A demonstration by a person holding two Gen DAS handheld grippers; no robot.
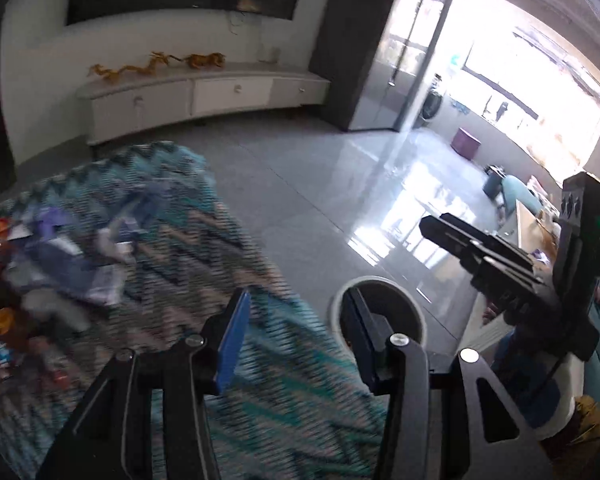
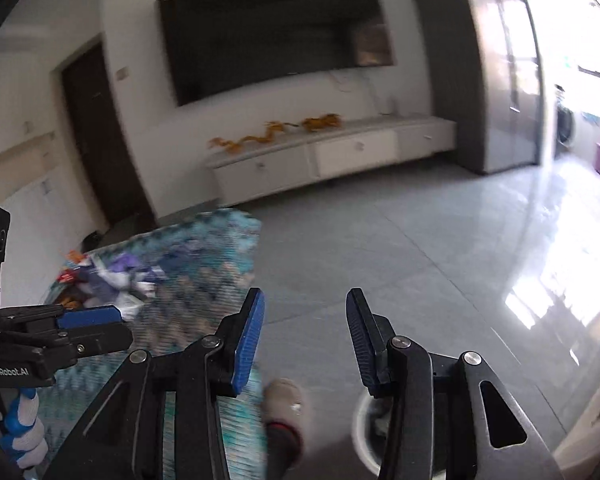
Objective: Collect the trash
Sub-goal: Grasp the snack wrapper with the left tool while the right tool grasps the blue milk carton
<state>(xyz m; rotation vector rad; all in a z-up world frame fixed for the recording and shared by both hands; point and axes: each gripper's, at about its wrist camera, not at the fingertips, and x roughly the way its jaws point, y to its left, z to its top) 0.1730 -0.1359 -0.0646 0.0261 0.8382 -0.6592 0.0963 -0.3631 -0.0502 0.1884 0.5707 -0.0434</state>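
Both views are motion-blurred. The left gripper (image 1: 296, 300) hangs over the edge of a teal zigzag-patterned rug (image 1: 188, 216), its jaws standing moderately apart with nothing between them. The right gripper (image 2: 305, 312) is likewise part-open and empty, aimed across the grey tiled floor (image 2: 400, 248).

The trash (image 1: 60, 252), a loose pile of crumpled purple, white and blue wrappers with red and orange packets beside it, lies on the rug toward its far left side, well apart from both grippers. In the right wrist view the same pile (image 2: 116, 276) sits at the rug's far left portion, near a dark door (image 2: 100, 132).

A white round bin (image 1: 376, 312) with a dark interior stands on the floor just beside the rug's edge, partly behind the left gripper's right finger. In the right view it shows as a white rim (image 2: 360, 432) below the right finger, with pale contents I cannot make out. A person's foot in a light slipper (image 2: 286, 400) rests next to it.
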